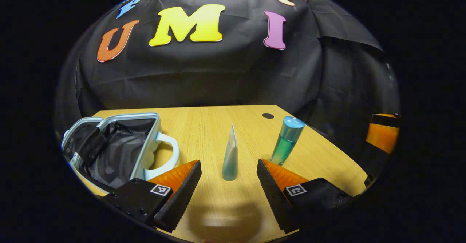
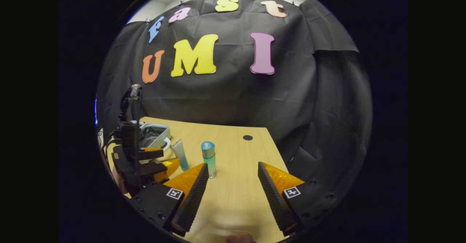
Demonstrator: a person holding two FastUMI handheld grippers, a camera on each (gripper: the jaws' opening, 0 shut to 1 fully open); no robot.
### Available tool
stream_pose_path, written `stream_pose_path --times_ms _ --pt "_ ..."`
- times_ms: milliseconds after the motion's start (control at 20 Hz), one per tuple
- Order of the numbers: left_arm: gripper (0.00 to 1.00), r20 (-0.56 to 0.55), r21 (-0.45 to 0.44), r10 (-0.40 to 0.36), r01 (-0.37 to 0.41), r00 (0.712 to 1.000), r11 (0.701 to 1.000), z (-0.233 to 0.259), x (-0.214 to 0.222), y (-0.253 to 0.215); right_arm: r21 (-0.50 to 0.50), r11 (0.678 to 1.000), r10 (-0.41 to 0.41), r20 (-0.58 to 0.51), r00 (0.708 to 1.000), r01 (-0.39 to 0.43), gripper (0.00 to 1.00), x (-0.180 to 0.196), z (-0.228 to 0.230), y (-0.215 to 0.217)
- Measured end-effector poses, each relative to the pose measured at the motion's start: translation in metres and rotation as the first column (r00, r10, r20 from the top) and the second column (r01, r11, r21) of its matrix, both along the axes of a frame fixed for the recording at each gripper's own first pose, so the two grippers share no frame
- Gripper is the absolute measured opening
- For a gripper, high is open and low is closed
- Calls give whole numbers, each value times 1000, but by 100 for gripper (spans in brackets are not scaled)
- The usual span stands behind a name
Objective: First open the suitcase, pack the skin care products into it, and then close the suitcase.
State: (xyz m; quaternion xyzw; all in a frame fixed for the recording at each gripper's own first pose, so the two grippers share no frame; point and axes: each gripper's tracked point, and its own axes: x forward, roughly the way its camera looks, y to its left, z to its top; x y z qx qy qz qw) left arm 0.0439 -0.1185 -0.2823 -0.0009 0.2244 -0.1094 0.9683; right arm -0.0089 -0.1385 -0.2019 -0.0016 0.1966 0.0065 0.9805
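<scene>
Left gripper (image 1: 228,179) is hovering low over the pale wooden bench (image 1: 218,126) with its jaws spread wide, gripping nothing. Standing between its fingers, at twelve o'clock, is a slim translucent blue-green squeeze tube (image 1: 230,159), cap down and crimped end up. At about one o'clock a clear teal bottle with a metallic blue cap (image 1: 287,141) is standing upright, just beside the right finger. At ten o'clock the small light-blue hard-shell suitcase (image 1: 109,148) is lying open, showing crinkled black lining, its curved handle pointing toward the tube.

Right gripper (image 2: 233,184) is also holding its jaws wide apart and empty above the bench, with the bottle (image 2: 209,159) at eleven o'clock, the tube (image 2: 180,155) and suitcase (image 2: 154,135) beyond at ten o'clock.
</scene>
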Motion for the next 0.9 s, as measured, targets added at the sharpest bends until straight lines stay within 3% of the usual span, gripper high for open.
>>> stream_pose_path --times_ms 100,150,200,250,400,650,800,850,900 --pt "98 -22 5 15 -15 1000 1000 -12 9 0 -3 1000 -2 -11 1000 2 81 1 -3 -4" --pt "89 -33 8 21 -21 999 1000 -18 14 0 -4 1000 -2 -14 1000 2 81 1 -5 -6" --pt "97 -42 8 23 -23 999 1000 -25 19 1 -6 1000 -1 -16 1000 1 81 2 -5 -6" --pt "96 -53 7 25 -25 998 1000 -30 21 0 -8 1000 -1 -19 1000 0 81 2 -7 -7" --pt "81 -77 4 34 -34 996 999 -38 26 1 -6 1000 4 -29 1000 -4 82 3 -10 -8" --pt "64 -101 -2 4 -4 995 1000 -46 32 -8 -3 1000 15 -41 999 -15 81 6 -15 -4" --pt "43 -109 -5 -5 5 994 1000 -46 34 -9 -2 1000 22 -49 999 -22 81 11 -18 -1" --pt "42 -116 -11 -1 0 993 1000 -45 31 -7 -3 1000 25 -53 998 -25 81 13 -22 1" --pt "48 -120 -19 7 -9 993 1000 -42 30 -4 -1 1000 31 -59 998 -31 81 14 -24 3"
